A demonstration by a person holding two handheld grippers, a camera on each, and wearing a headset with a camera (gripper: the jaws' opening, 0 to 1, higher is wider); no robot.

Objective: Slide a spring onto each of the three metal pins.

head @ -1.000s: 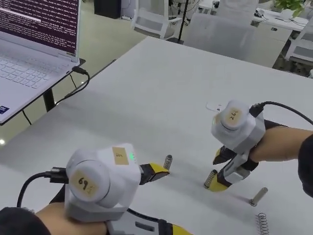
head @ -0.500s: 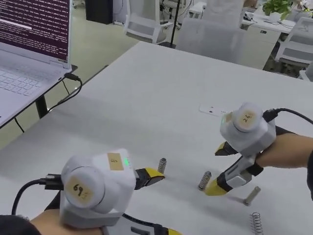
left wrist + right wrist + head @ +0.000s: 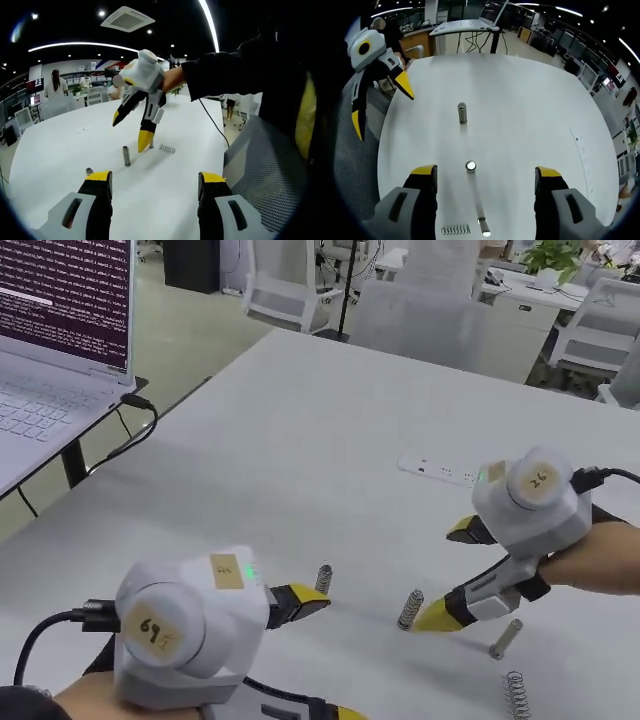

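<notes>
The right gripper (image 3: 437,576) has drawn back a little from the nearer sprung pin (image 3: 410,610). A second ago its lower jaw was against that spring; now the yellow tip sits just beside it, not touching. That pin stands upright on the white table (image 3: 330,430) with its spring on. So does the farther sprung pin (image 3: 323,578), just ahead of the left gripper (image 3: 156,177).

The third pin (image 3: 505,638) lies flat and bare behind the right gripper's lower jaw. The loose spring (image 3: 516,692) lies near it, toward the person. This looks like the one pair left to do.

Both grippers have their jaws spread wide with nothing between them. The right one seems freed to go for the remaining pair, while the left sits low, probably ready to steady a pin.

In the left gripper view its own left jaw hides all but the top of the farther pin. In the right gripper view the nearer pin is seen almost end-on, so its spring is hard to make out. The head view's bottom edge cuts off the left gripper's second jaw.
</notes>
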